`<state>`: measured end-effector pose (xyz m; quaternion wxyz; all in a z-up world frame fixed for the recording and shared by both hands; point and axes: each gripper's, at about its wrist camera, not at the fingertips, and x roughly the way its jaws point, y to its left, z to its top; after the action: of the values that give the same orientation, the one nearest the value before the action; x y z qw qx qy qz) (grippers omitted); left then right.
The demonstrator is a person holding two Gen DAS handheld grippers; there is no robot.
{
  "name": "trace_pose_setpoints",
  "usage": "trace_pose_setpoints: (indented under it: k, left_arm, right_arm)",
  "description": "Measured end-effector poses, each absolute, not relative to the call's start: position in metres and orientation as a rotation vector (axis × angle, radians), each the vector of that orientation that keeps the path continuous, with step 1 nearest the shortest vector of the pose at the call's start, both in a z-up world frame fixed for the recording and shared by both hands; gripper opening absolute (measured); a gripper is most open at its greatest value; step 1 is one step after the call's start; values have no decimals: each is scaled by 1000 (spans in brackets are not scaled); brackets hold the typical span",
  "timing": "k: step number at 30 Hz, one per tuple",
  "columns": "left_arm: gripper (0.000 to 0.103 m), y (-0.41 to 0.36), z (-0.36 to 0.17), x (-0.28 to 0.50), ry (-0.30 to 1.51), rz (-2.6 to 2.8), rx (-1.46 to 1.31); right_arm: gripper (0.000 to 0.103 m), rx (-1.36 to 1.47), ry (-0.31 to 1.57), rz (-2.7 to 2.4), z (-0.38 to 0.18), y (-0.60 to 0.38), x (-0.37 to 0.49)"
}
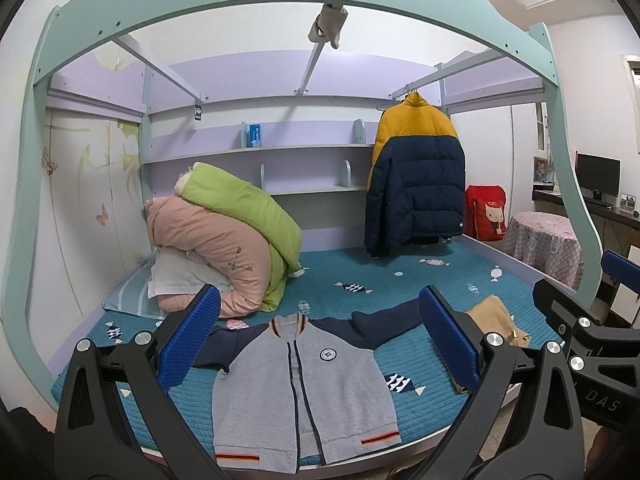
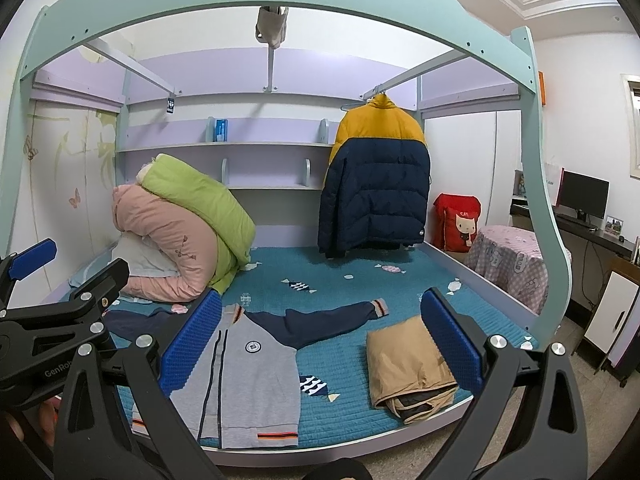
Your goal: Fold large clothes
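Note:
A grey zip jacket with navy sleeves (image 1: 304, 392) lies spread flat, front up, on the teal bed cover (image 1: 360, 272), its hem at the bed's front edge. It also shows in the right wrist view (image 2: 248, 384), with one sleeve stretched to the right. My left gripper (image 1: 320, 336) is open and empty, held above and in front of the jacket. My right gripper (image 2: 320, 340) is open and empty, held over the bed's front edge between the jacket and a folded tan garment (image 2: 408, 364).
Rolled pink and green quilts (image 1: 224, 232) sit on a white pillow at the bed's back left. A yellow and navy puffer coat (image 1: 416, 176) hangs at the back right. A covered round table (image 2: 508, 260), a desk and a monitor stand to the right.

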<state>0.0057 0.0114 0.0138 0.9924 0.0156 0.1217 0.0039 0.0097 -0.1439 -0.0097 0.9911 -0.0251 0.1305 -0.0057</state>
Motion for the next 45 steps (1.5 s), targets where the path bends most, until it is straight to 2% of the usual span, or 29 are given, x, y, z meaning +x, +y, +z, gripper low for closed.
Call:
trace_pose_setpoints:
  k: [14,26,38,45]
  left_arm:
    - [99,20,-12,60,293,5,34]
    - [99,52,-54,124,395,3,-6]
    - [99,141,-128,211,561,94,-74]
    - [98,247,-218,280,759,79,-253]
  right_arm:
    - [96,-66,328,-23,-26,-132,61]
    - [96,-97,413,-23,-59,-102,121]
    - [96,-141,571,92,-117,-27,217]
    - [96,-191,741,231,-192,50,300]
